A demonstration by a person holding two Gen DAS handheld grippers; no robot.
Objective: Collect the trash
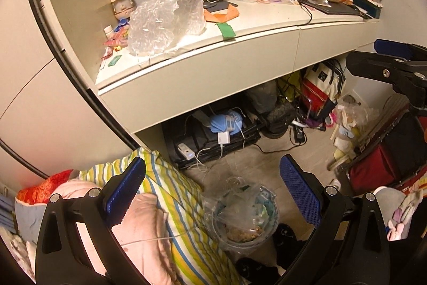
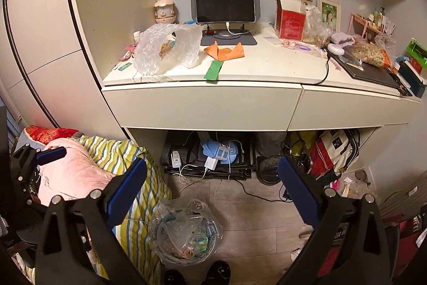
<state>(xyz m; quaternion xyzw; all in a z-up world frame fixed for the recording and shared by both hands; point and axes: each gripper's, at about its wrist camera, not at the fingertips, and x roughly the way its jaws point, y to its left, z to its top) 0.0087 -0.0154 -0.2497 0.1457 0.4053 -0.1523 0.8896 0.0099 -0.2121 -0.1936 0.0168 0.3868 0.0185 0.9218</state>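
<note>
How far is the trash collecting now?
Done: the clear-lined round bin on the floor already holds some scraps. In hand: nothing; left gripper and right gripper are open. Left: crumpled clear bubble wrap, orange paper and green strip remain on the white desk.

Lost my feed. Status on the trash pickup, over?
Left gripper and right gripper open, empty. Crumpled plastic bag untouched on desk. Trash bin on floor below. Path unobstructed.
</note>
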